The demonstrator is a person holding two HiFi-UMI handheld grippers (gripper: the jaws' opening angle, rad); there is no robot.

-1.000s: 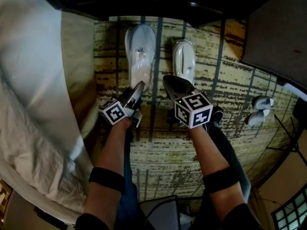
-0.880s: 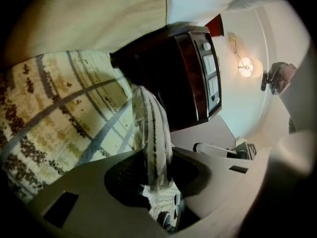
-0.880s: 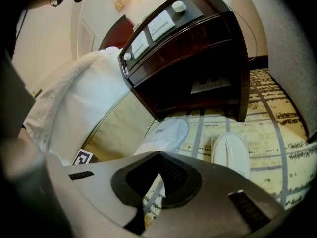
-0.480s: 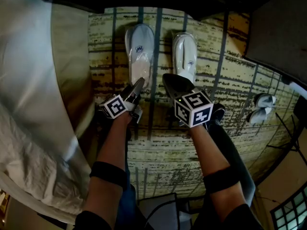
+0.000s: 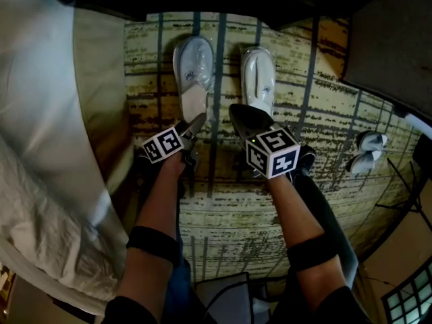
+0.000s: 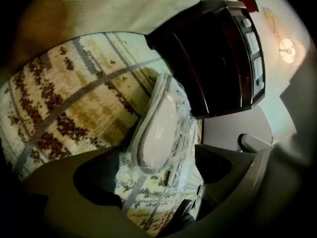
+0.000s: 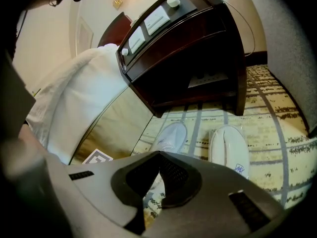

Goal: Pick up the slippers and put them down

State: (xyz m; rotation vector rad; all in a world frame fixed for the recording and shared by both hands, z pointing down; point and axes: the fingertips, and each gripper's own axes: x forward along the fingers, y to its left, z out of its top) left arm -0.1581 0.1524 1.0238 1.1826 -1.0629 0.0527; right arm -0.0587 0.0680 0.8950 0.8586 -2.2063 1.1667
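Observation:
Two white slippers in clear plastic wrap lie side by side on the patterned carpet, the left slipper (image 5: pixel 192 73) and the right slipper (image 5: pixel 258 79). My left gripper (image 5: pixel 194 122) sits low at the left slipper's near end. Its jaws have just been opening and now stand wide. In the left gripper view the slipper (image 6: pixel 158 133) lies on the carpet with its wrapped heel end between the jaws of the left gripper (image 6: pixel 158 177), and neither pad presses on it. My right gripper (image 5: pixel 236 111) hovers before the right slipper (image 7: pixel 229 145), shut and holding nothing.
A dark wooden nightstand (image 7: pixel 188 48) stands just beyond the slippers. The bed with its white duvet (image 5: pixel 40 147) and beige skirt runs along the left. Another white pair (image 5: pixel 364 155) lies on the carpet at the right.
The left gripper has sunk toward the carpet and opened, letting go of the left slipper, which now rests on the floor. The right gripper has not moved.

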